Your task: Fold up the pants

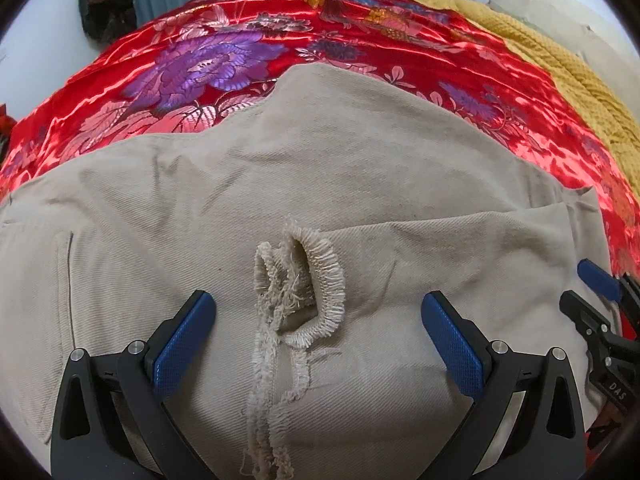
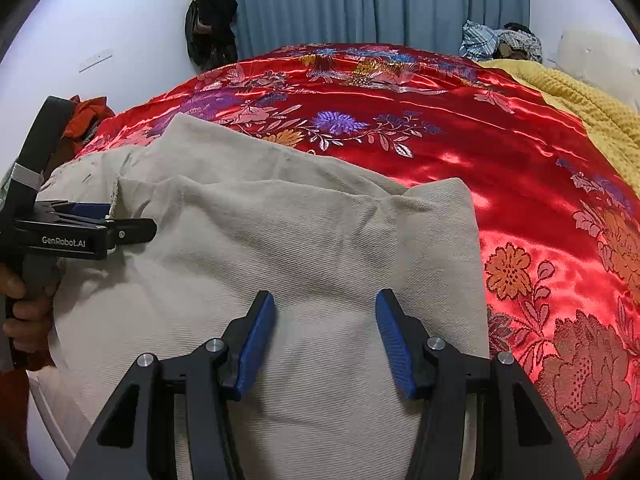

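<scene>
Beige pants (image 1: 360, 168) lie folded on a red satin bedspread (image 1: 360, 24). Their frayed leg hems (image 1: 320, 280) curl on top of the fold. My left gripper (image 1: 318, 300) stands wide open just over them, with the fringe between its blue pads and neither pad touching it. My right gripper (image 2: 325, 300) is partly open over the smooth right end of the folded pants (image 2: 280, 232), with nothing pinched between its pads. The right gripper (image 1: 588, 292) also shows at the pants' right edge in the left wrist view. A hand (image 2: 24, 304) holds the left gripper (image 2: 120, 220) at the left.
A yellow knitted blanket (image 2: 592, 108) covers the bed's right side. Behind the bed hang a blue curtain (image 2: 380, 0) and a dark garment (image 2: 210, 20) on the wall. Bundled clothes (image 2: 500, 42) lie at the far end, and an orange cloth (image 2: 86, 116) lies at the left.
</scene>
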The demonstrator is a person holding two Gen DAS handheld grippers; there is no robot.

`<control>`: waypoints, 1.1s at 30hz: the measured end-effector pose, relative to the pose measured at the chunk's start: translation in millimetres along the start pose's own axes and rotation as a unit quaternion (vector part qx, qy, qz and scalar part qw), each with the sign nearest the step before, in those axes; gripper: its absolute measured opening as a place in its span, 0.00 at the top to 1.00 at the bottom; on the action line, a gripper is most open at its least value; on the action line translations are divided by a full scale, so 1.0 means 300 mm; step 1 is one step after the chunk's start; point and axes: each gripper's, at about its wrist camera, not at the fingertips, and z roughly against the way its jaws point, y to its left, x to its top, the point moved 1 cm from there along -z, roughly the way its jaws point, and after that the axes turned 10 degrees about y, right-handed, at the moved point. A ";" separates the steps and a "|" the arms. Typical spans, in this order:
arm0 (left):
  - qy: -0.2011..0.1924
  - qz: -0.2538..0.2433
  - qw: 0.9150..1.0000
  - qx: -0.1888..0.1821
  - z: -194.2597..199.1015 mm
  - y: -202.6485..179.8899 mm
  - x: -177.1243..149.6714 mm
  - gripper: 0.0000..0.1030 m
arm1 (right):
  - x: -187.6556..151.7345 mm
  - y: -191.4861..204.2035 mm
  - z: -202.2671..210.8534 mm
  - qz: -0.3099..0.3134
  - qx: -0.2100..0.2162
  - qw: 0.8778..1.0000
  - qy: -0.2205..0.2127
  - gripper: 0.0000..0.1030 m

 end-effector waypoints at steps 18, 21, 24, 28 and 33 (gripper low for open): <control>-0.008 -0.002 1.000 0.006 -0.004 -0.001 -0.003 0.01 | 0.040 0.009 -0.012 0.000 -0.011 0.998 0.058 0.48; -0.006 -0.002 1.000 0.007 -0.006 -0.002 0.000 0.01 | 0.030 0.011 -0.009 -0.002 -0.012 0.999 0.047 0.48; -0.002 -0.002 1.000 0.009 -0.008 -0.003 0.005 0.01 | 0.023 0.014 -0.006 -0.005 -0.014 0.999 0.037 0.48; -0.007 0.002 1.000 0.012 0.004 -0.003 0.000 0.01 | 0.029 0.010 -0.006 -0.003 -0.010 0.999 0.038 0.48; -0.027 0.018 0.999 0.024 0.080 -0.009 -0.079 0.01 | 0.047 0.001 0.039 -0.006 -0.001 0.999 0.052 0.43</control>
